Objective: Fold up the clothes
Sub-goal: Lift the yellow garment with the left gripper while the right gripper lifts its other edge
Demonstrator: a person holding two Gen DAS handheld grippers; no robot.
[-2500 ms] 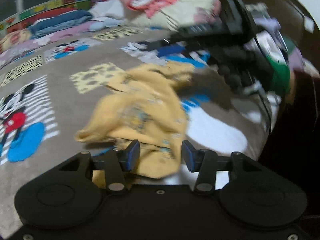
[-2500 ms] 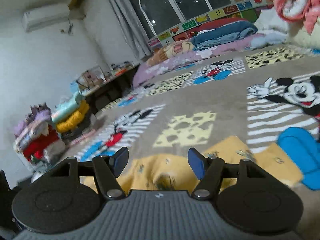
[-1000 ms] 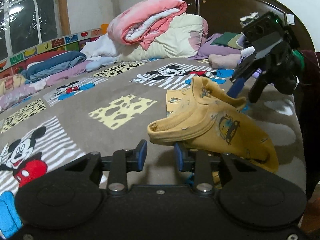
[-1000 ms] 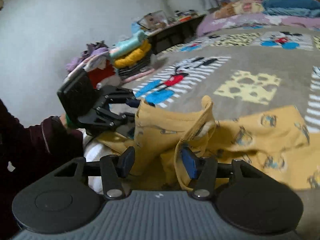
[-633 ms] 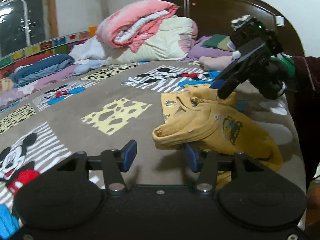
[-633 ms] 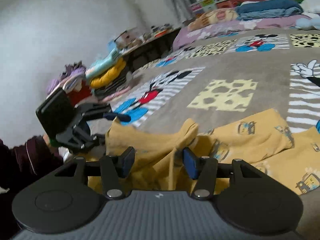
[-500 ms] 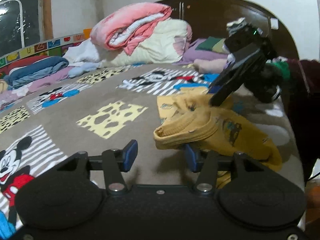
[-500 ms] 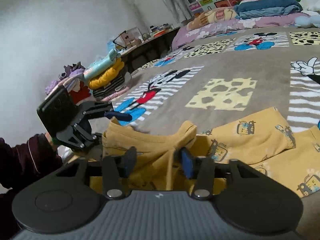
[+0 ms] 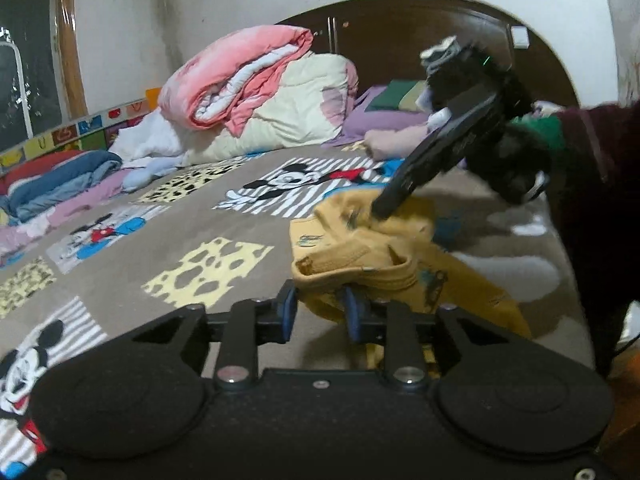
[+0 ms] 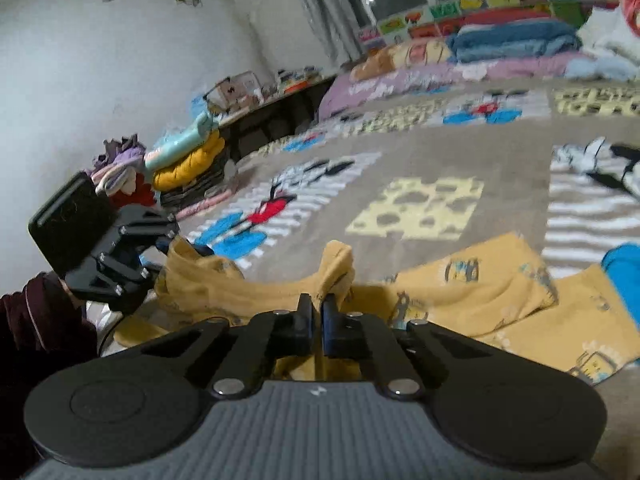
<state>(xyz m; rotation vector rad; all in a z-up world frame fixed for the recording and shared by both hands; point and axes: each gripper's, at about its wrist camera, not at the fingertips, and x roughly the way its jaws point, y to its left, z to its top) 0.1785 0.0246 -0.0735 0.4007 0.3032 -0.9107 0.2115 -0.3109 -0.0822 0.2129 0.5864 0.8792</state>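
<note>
Yellow clothes (image 9: 404, 264) lie in a bunch near one edge of the bed (image 9: 168, 216), on a brown cover with cartoon mice and cheese squares.

On the left side, the left tool (image 9: 318, 310) sits low at the bunched end of the yellow clothes. A thick rolled hem of the cloth hangs between its two blue fingers (image 9: 289, 312). The jaws are closing on that fold, and the cloth seems to touch both pads. In the right wrist view the left tool (image 10: 176, 248) also shows, at the far left end of the yellow clothes (image 10: 480, 292), with a dark red sleeve (image 10: 24, 320) behind it.

On the right side, the right tool (image 10: 317, 322) is clenched tight on a thin raised fold of the yellow cloth. The fold stands up just past its fingertips. From the left wrist view, the right tool (image 9: 380, 212) points down into the far end of the clothes and looks blurry. A hand in a dark sleeve with a green cuff (image 9: 548, 132) holds it.

At the far side of the bed, a pink and cream quilt (image 9: 260, 92) is piled up by the dark wooden headboard (image 9: 400, 36). More folded bedding (image 9: 60, 176) lies along the bed's other far edge by the window.
</note>
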